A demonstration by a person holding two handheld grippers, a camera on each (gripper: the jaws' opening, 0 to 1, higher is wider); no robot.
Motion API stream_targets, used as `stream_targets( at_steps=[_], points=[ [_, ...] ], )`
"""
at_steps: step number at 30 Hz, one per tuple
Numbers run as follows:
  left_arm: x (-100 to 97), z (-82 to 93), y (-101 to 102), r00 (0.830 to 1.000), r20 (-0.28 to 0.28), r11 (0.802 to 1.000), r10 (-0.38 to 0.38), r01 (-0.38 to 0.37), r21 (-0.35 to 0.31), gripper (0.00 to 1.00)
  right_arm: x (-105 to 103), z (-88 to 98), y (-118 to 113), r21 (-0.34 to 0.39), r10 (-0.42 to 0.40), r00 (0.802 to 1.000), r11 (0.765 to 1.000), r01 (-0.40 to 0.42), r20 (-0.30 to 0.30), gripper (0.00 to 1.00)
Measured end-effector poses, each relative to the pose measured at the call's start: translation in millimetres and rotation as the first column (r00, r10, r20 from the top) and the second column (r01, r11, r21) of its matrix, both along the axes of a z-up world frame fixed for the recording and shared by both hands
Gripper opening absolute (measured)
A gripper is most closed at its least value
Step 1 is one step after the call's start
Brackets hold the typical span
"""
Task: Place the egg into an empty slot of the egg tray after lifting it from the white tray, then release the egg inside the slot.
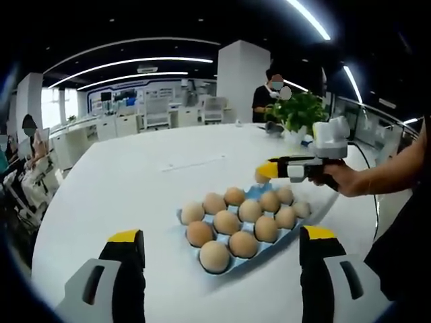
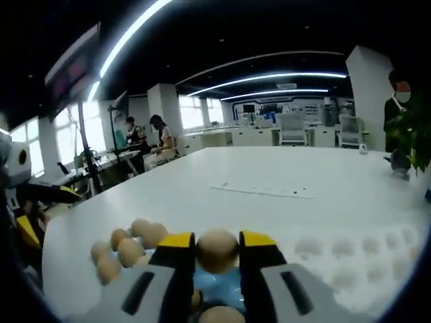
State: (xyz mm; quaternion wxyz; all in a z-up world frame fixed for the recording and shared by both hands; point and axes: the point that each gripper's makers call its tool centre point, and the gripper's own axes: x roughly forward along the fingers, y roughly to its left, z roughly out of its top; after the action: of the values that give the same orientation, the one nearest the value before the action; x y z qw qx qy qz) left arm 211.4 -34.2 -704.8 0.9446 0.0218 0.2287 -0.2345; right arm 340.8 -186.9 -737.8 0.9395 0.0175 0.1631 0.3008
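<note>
A blue egg tray (image 1: pixel 273 246) holding several brown eggs (image 1: pixel 227 221) lies on the white table just ahead of my left gripper (image 1: pixel 221 234), whose yellow-tipped jaws stand wide open on either side of it. My right gripper (image 1: pixel 268 170), held in a person's hand (image 1: pixel 345 180), hovers over the tray's far end. In the right gripper view its jaws (image 2: pixel 217 241) are shut on one brown egg (image 2: pixel 217 250), with the blue tray (image 2: pixel 217 288) directly below. A white tray (image 2: pixel 367 259) with round dimples lies to the right.
Potted plant (image 1: pixel 296 111) and a standing person (image 1: pixel 273 91) are at the table's far side. A thin paper strip (image 1: pixel 192 163) lies mid-table. Seated people (image 2: pixel 160 142) and desks lie beyond. The left gripper (image 2: pixel 30 202) shows at the right gripper view's left edge.
</note>
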Motion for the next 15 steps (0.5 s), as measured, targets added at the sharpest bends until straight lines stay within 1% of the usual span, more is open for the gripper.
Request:
stream_targets(
  at_steps=[1,6,15],
  points=[
    [-0.1,0.5,0,1.0,0.001,1.0,0.0,0.0,-0.002,0.98,0,-1.3,2,-0.007,0.005,1.0,1.0,-0.005,0.004,0.25],
    [-1.1,0.0,2,1.0,-0.002,1.0,0.003,-0.003,0.006,0.98,0,-10.9,7,-0.02,0.019,1.0,1.0,-0.019,-0.018,0.25],
    [-1.6,-0.4,1,1.0,-0.008,1.0,-0.001,0.001,0.005,0.95,2,-20.3,14,-0.034,0.038,0.998,0.999,-0.04,-0.044,0.25]
  ],
)
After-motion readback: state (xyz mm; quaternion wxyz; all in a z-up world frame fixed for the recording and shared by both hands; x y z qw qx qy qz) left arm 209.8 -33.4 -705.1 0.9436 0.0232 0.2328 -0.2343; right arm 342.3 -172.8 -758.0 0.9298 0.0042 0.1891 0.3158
